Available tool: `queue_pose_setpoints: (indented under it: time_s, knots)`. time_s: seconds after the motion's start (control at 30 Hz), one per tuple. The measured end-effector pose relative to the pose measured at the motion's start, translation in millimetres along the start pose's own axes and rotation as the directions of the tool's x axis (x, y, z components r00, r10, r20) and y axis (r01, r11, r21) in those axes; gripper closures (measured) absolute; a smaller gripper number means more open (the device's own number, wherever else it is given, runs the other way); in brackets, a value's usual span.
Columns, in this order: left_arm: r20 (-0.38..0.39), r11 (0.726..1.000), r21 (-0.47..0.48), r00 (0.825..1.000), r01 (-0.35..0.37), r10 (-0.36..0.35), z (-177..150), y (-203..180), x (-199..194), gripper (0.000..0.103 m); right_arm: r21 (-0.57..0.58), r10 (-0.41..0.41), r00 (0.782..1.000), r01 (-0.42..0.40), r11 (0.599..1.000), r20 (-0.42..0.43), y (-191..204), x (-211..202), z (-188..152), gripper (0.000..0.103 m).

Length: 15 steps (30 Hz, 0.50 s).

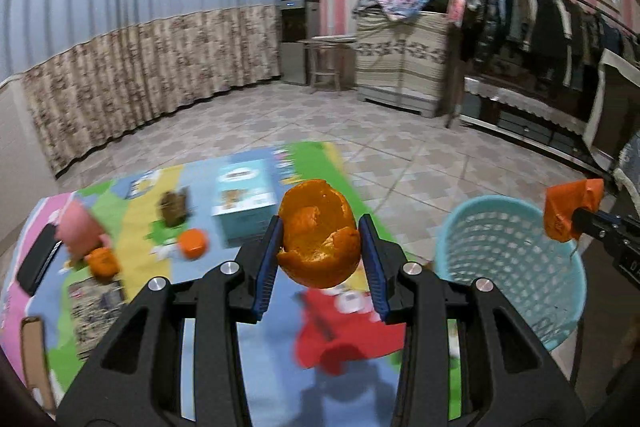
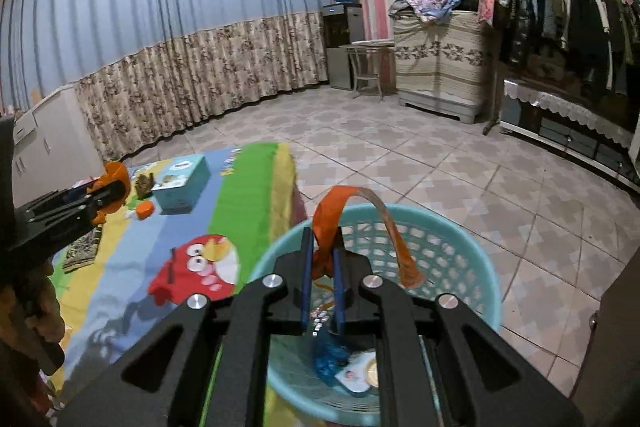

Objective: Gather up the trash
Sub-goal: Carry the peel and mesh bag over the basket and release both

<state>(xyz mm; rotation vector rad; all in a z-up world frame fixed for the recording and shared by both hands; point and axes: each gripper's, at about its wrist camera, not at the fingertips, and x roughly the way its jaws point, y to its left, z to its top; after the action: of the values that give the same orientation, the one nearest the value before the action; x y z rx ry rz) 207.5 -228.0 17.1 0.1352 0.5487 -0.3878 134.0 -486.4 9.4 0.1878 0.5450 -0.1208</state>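
Orange peel pinched in left tool, right tool pinching orange wrapper over basket

Your left hand-held gripper holds the orange peel above the table. To its right on the floor stands the basket, just beside the table's edge. Your right hand-held gripper holds a wrapper over that basket, which has scraps in it. Farther back on the table sit a box and, left of it, more peel pieces.
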Motion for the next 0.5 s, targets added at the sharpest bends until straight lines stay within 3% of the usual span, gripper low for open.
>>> queue_pose_setpoints:
  time_s: [0.5]
  knots:
    - [-0.030,0.984,0.063,0.986,0.165,-0.164,15,-112,45,0.065,0.084,-0.038,0.998,0.042,0.996,-0.043,-44,15,-8,0.094]
